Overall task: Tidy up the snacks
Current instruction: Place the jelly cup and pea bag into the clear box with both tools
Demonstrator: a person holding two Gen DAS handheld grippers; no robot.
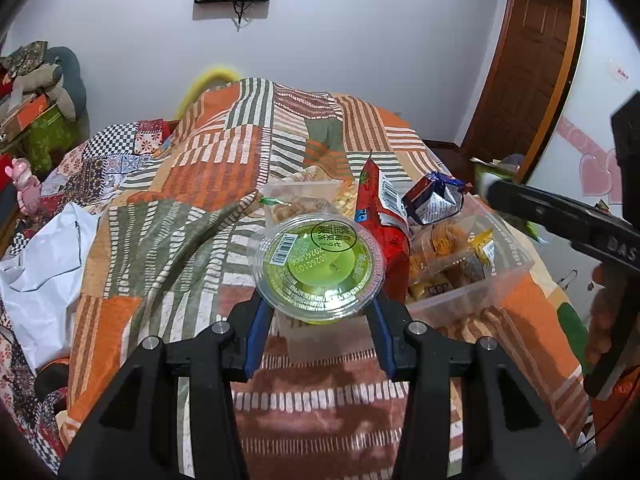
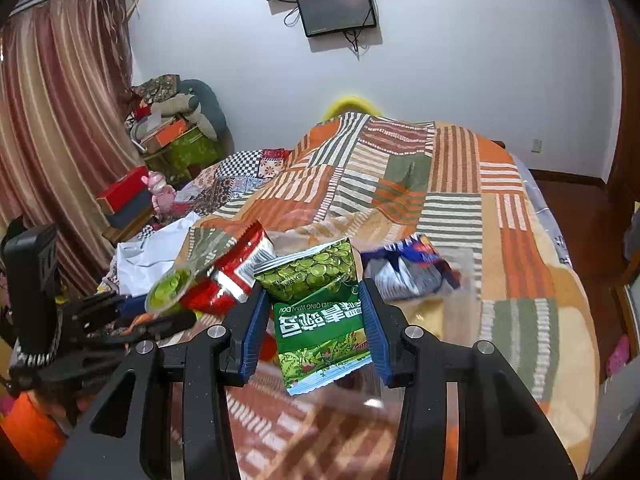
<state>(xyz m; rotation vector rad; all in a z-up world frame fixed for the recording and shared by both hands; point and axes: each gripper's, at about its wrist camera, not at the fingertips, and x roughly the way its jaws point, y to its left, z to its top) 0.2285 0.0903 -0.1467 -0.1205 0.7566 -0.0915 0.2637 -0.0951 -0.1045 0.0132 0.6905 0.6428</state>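
Note:
My left gripper (image 1: 318, 308) is shut on a clear cup of green jelly (image 1: 318, 266) and holds it above the patchwork bed, in front of a clear snack bin (image 1: 472, 292). A red snack bag (image 1: 382, 216) and a blue-white bag (image 1: 434, 198) stand in the bin. My right gripper (image 2: 316, 304) is shut on a green pea snack bag (image 2: 320, 304), held above the bed. In the right wrist view the jelly cup (image 2: 170, 286), the red bag (image 2: 236, 268) and the blue-white bag (image 2: 408, 268) lie just ahead. The right gripper shows at the right edge of the left wrist view (image 1: 560, 216).
A striped orange and green blanket (image 1: 192, 208) covers the bed. A white plastic bag (image 1: 40, 272) lies at the left. Boxes and cushions (image 2: 176, 128) pile up by the curtain (image 2: 60, 120). A wooden door (image 1: 524, 60) stands at the right.

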